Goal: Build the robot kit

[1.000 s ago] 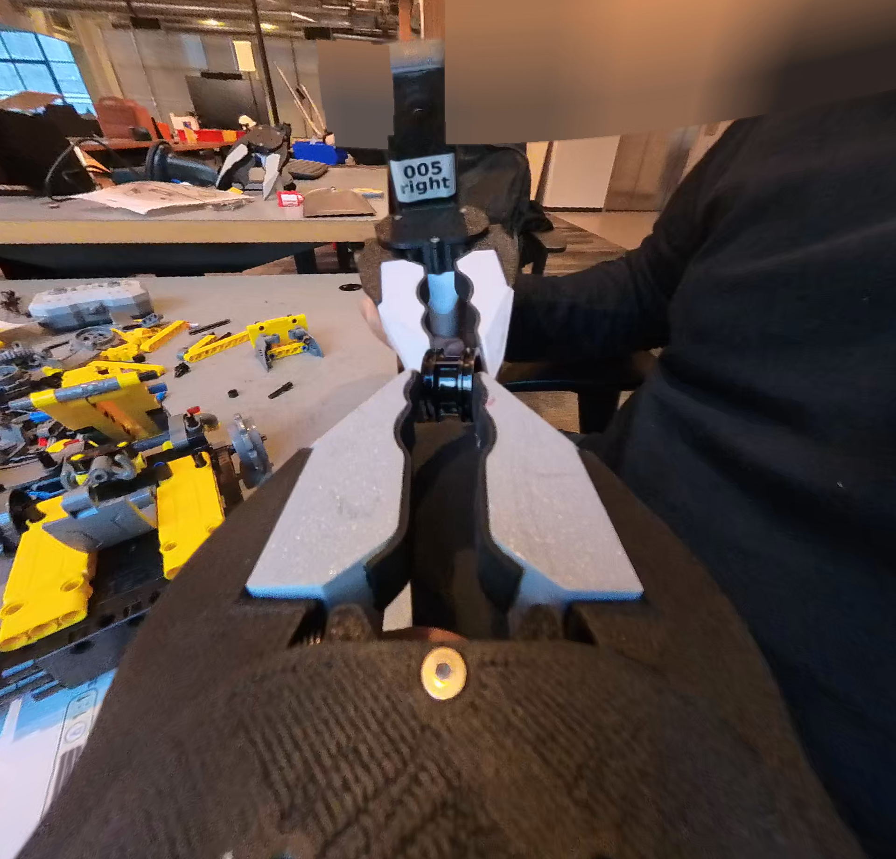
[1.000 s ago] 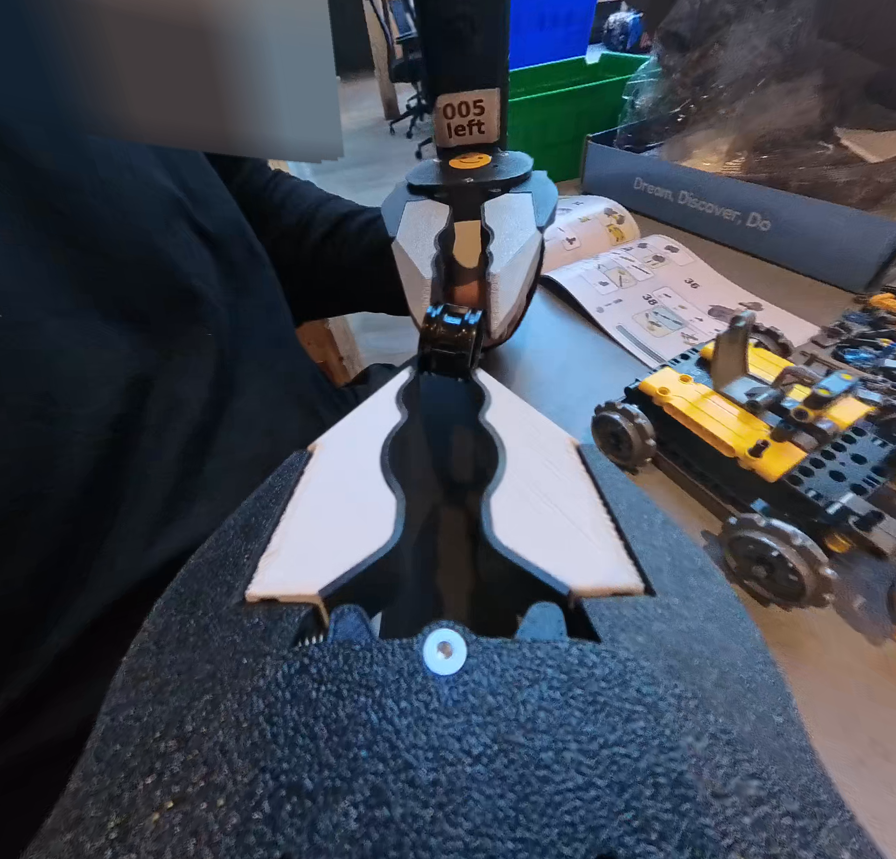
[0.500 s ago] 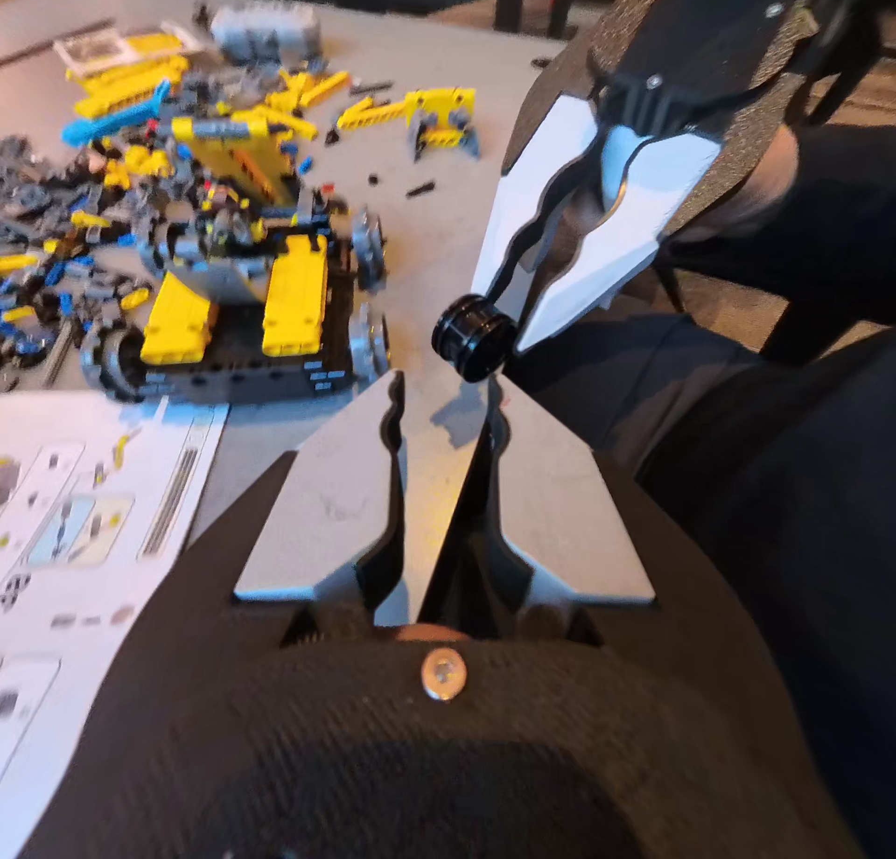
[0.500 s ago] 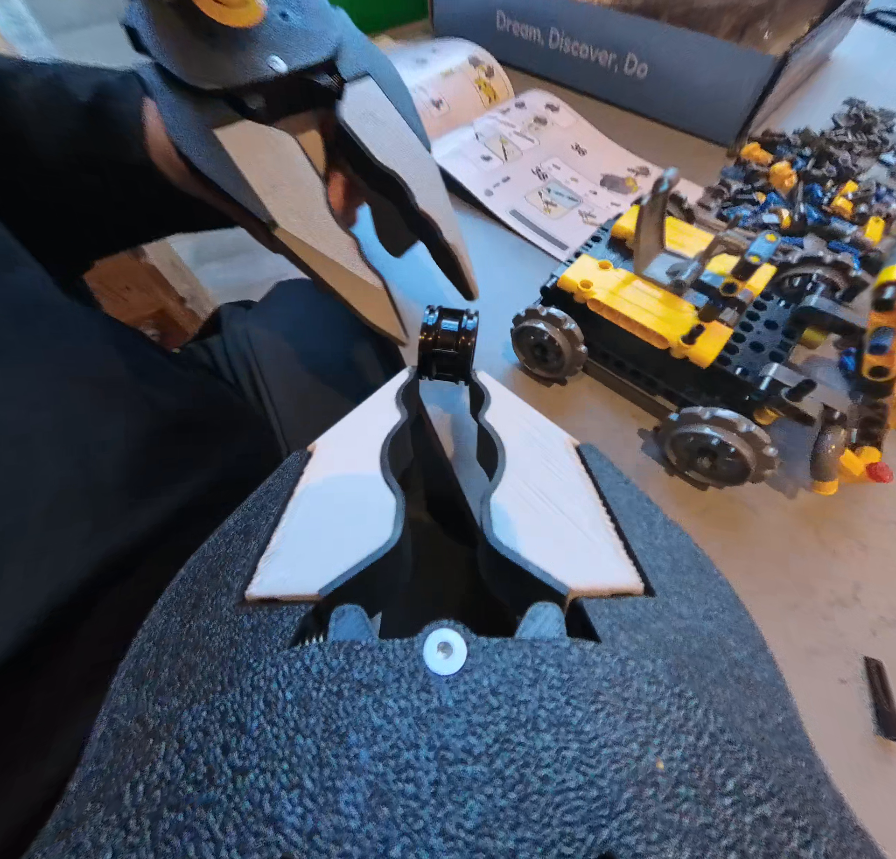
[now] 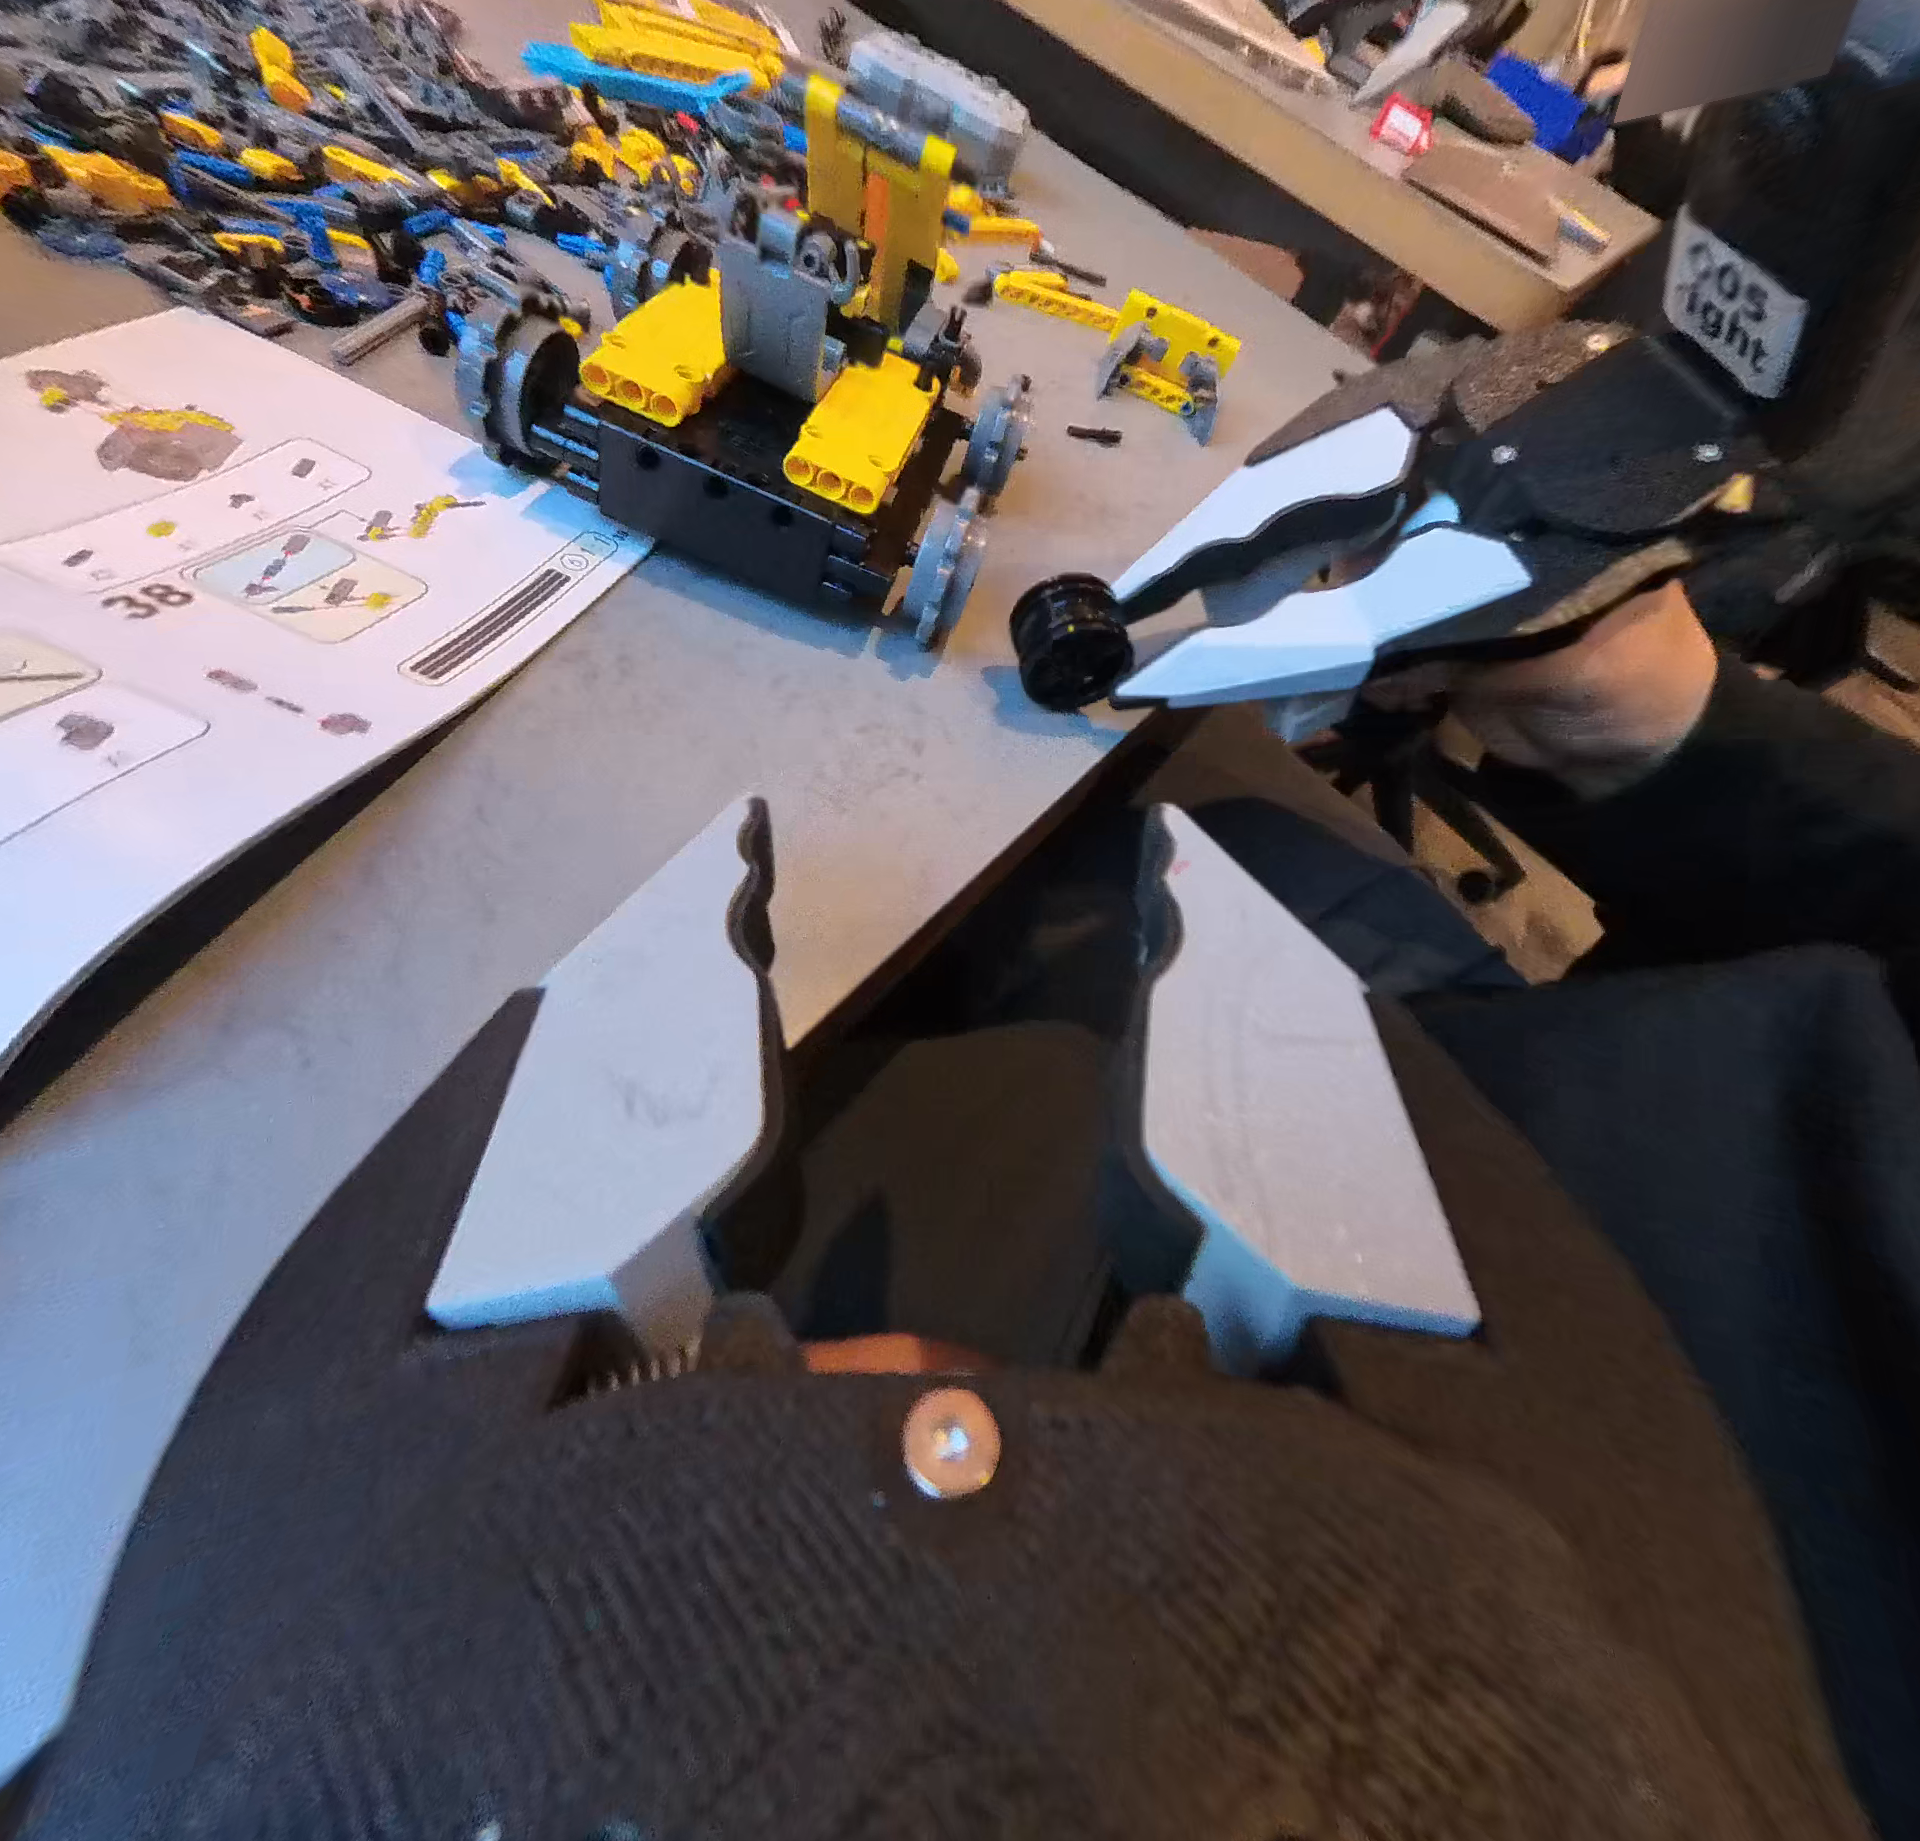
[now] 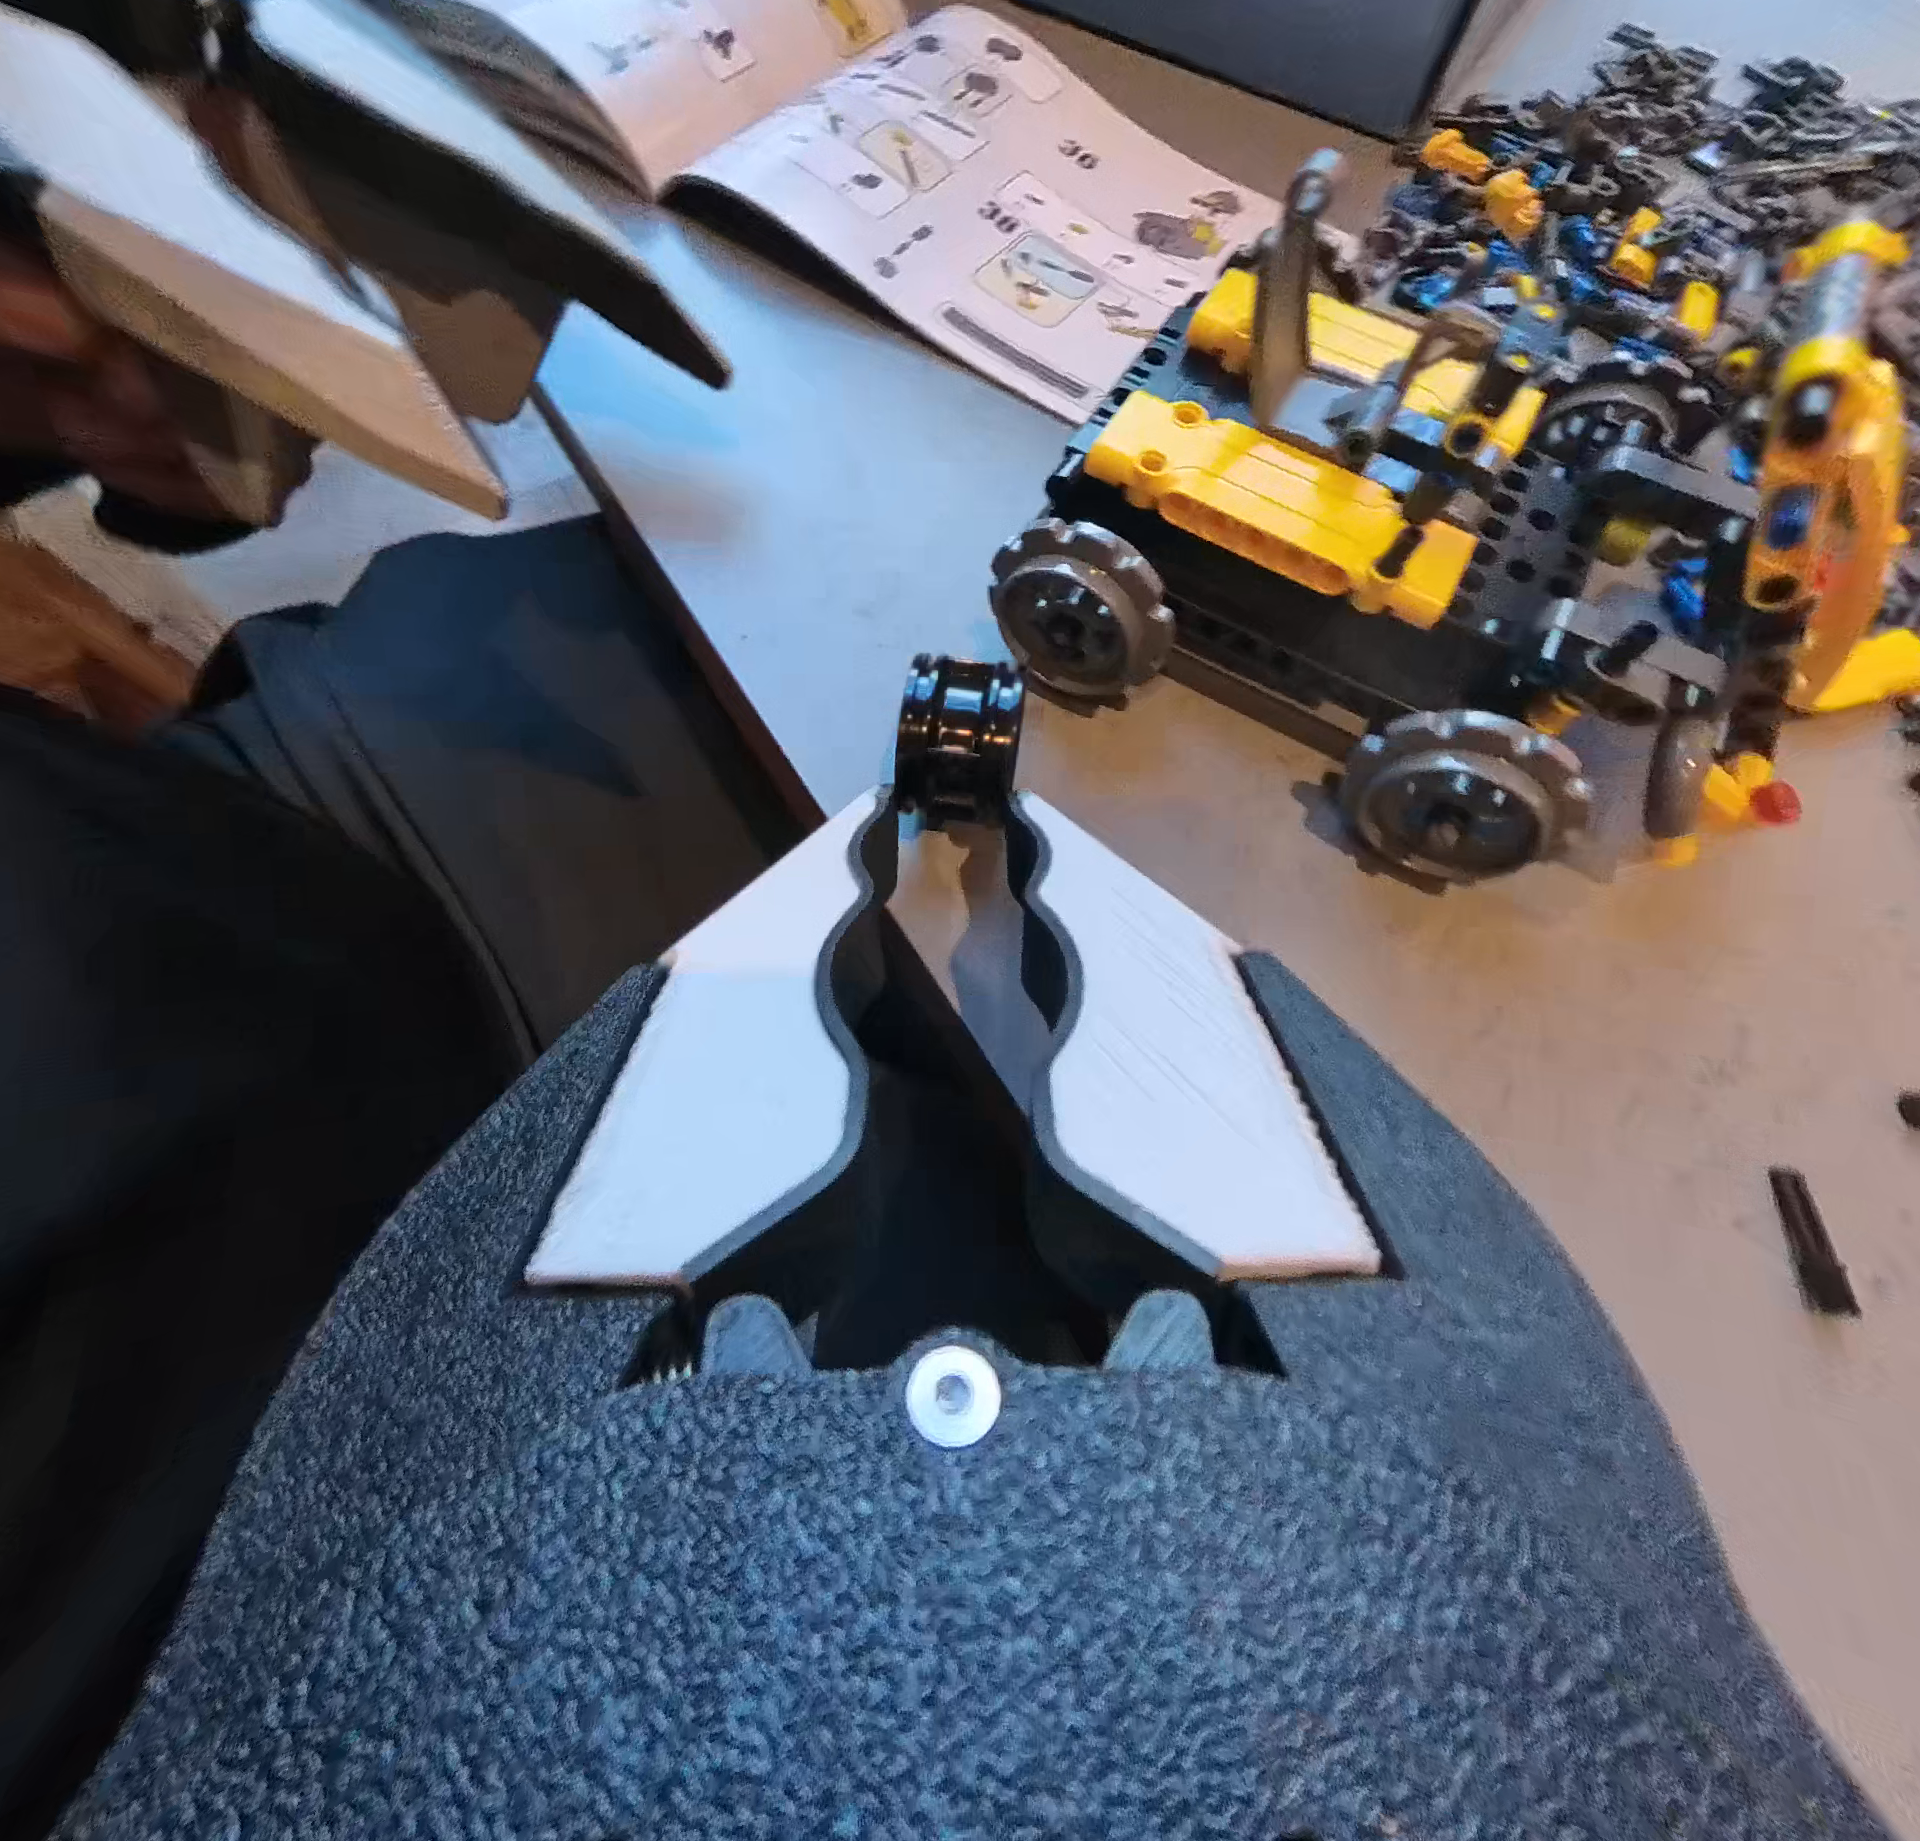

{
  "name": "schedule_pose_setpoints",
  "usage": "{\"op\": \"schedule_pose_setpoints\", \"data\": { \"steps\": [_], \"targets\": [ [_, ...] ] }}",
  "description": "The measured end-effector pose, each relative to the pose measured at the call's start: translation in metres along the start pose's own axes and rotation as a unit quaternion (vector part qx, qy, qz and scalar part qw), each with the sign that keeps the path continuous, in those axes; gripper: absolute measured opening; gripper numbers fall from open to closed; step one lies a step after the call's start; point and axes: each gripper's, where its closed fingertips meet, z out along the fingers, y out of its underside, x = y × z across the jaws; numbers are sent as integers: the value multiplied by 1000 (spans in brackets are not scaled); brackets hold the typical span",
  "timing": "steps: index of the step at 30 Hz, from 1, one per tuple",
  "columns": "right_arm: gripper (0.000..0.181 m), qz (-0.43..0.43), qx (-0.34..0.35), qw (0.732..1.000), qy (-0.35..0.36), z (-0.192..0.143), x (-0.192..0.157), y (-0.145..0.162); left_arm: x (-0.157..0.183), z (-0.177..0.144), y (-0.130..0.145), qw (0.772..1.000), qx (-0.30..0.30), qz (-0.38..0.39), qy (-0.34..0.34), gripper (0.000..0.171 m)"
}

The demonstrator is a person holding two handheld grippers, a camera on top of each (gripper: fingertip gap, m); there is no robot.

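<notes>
Item: our right gripper (image 6: 951, 804), jaws closed on a black wheel hub (image 6: 958, 733) at frame centre, beside the yellow vehicle (image 6: 1403, 565). Left gripper (image 5: 956, 856): jaws wide, empty, over the worktop (image 5: 623, 856) edge.

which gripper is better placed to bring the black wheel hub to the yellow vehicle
Right, probably. The right gripper is shut on the black wheel hub, close beside the yellow vehicle. The left gripper is open, empty and farther back.
</notes>
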Motion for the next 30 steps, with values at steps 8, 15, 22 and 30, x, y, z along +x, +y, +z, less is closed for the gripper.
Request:
{"op": "schedule_pose_setpoints", "data": {
  "steps": [8,15,22,30],
  "targets": [
    [20,46,-21,996,69,-2,20,9,10,-13,-6,998,25,65,-2,77],
    [20,38,-56,992,104,1,28,12,3,-17,-1,998,-5,54,11,66],
    [20,47,-58,988,136,-3,39,15,2,-20,-4,999,-4,47,23,59],
    [20,62,-45,987,143,-5,47,17,4,-14,4,998,-24,49,28,58]
  ]
}}
